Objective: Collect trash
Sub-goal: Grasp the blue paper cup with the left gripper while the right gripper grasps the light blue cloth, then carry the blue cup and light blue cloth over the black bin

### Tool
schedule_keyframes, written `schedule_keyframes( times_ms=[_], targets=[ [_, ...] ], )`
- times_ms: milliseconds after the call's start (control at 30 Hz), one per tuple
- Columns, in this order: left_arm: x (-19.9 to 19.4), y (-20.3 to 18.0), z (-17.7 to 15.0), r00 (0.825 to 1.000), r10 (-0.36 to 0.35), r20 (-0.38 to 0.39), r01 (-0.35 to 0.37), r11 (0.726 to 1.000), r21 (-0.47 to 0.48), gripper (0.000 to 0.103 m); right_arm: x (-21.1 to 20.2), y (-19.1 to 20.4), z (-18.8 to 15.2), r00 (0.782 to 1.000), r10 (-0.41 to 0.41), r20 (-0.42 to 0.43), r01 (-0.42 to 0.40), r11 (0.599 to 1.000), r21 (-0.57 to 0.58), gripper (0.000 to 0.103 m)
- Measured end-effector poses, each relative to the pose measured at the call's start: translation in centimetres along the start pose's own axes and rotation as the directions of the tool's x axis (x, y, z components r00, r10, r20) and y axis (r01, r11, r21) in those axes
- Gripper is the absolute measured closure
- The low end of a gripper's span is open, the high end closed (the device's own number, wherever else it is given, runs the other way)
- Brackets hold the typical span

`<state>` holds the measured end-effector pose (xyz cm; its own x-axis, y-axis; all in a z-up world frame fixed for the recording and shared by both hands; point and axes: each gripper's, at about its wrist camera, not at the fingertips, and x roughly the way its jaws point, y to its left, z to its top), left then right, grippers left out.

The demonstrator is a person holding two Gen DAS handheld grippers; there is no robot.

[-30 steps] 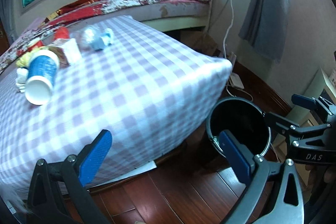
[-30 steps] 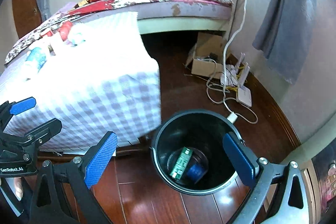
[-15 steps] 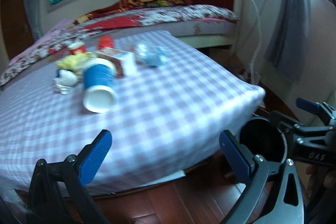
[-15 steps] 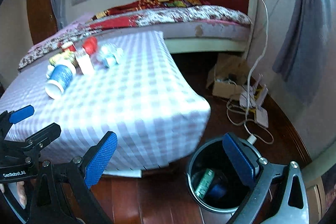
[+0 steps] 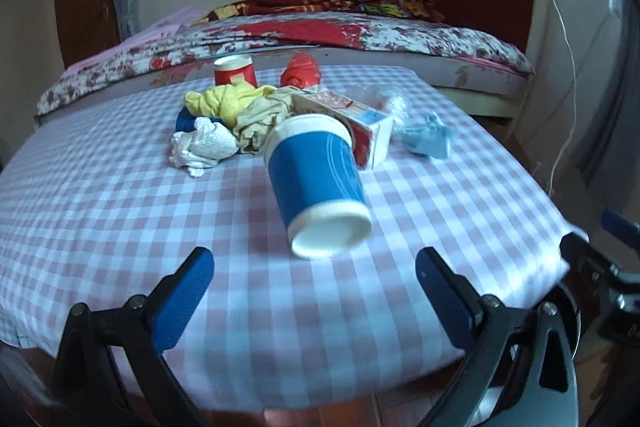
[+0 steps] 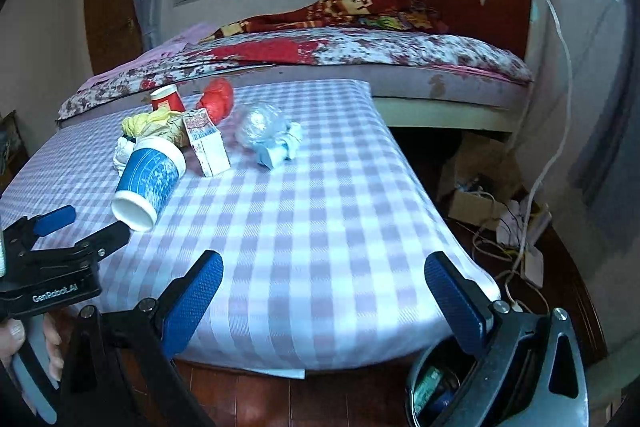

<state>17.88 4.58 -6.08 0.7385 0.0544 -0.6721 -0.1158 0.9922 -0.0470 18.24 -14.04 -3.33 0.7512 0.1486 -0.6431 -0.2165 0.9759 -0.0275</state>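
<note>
A pile of trash lies on the checked table (image 5: 120,227). A blue paper cup (image 5: 318,179) lies on its side, its base toward me; it also shows in the right wrist view (image 6: 148,181). Behind it are a red-and-white carton (image 5: 356,125), crumpled white paper (image 5: 202,147), yellow paper (image 5: 224,101), a red cup (image 5: 235,70), a red wrapper (image 5: 301,74) and blue-and-clear plastic (image 5: 428,141). My left gripper (image 5: 314,285) is open, just short of the blue cup. My right gripper (image 6: 324,287) is open over the table's near right corner. The black bin (image 6: 430,393) stands below it on the floor.
A bed (image 6: 360,51) with a red headboard stands behind the table. A cardboard box (image 6: 476,187), cables and a power strip (image 6: 528,263) lie on the wood floor at the right. A grey curtain (image 6: 608,131) hangs on the right.
Both grippers have swung up and left from the bin toward the table. The blue cup is now close in front of my left gripper. Both stay open.
</note>
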Motion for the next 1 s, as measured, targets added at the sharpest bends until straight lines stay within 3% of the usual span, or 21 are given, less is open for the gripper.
schedule_keyframes(
  times_ms=[133, 300, 333, 367, 533, 600, 767, 833, 900, 1000],
  targets=[
    [1.7, -0.2, 1.1, 1.0, -0.006, -0.006, 0.006, 0.999, -0.034, 0.007, 2.6, 0.7, 1.6, 0.999, 0.039, -0.016, -0.039, 0.999, -0.012, 0.001],
    [3.9, 0.4, 2.1, 0.999, -0.008, -0.041, 0.006, 0.998, -0.055, 0.022, 5.2, 1.7, 3.4, 0.998, 0.038, -0.058, -0.041, 0.998, -0.054, 0.001],
    [4.3, 0.7, 2.2, 0.999, -0.017, -0.049, 0.014, 0.998, -0.061, 0.028, 6.0, 1.9, 3.8, 0.995, 0.048, -0.083, -0.053, 0.997, -0.062, 0.001],
    [4.7, 1.0, 2.2, 0.998, -0.029, -0.058, 0.025, 0.997, -0.068, 0.041, 6.5, 2.0, 4.1, 0.994, 0.051, -0.096, -0.057, 0.997, -0.059, 0.001],
    [4.8, 2.4, 2.6, 0.998, -0.054, -0.044, 0.05, 0.996, -0.075, 0.042, 9.3, 2.9, 6.2, 0.99, 0.085, -0.109, -0.091, 0.995, -0.051, 0.002],
    [4.9, 2.8, 2.8, 0.998, -0.045, -0.04, 0.043, 0.997, -0.07, 0.042, 10.5, 3.4, 7.1, 0.989, 0.096, -0.116, -0.102, 0.994, -0.047, 0.02],
    [5.7, 3.6, 3.5, 0.998, -0.045, -0.047, 0.041, 0.997, -0.07, 0.042, 13.7, 4.0, 8.2, 0.982, 0.096, -0.165, -0.101, 0.995, -0.025, 0.033],
    [5.7, 3.5, 3.5, 0.998, -0.049, -0.047, 0.046, 0.997, -0.066, 0.042, 14.6, 3.8, 8.3, 0.979, 0.099, -0.18, -0.102, 0.995, -0.006, 0.045],
    [5.6, 3.4, 3.4, 0.998, -0.052, -0.046, 0.049, 0.997, -0.056, 0.043, 15.6, 3.5, 8.2, 0.973, 0.107, -0.206, -0.107, 0.994, 0.012, 0.071],
    [5.1, 3.4, 3.3, 0.998, -0.059, -0.038, 0.057, 0.997, -0.046, 0.043, 15.3, 3.2, 8.0, 0.973, 0.13, -0.192, -0.125, 0.992, 0.034, 0.083]
  ],
)
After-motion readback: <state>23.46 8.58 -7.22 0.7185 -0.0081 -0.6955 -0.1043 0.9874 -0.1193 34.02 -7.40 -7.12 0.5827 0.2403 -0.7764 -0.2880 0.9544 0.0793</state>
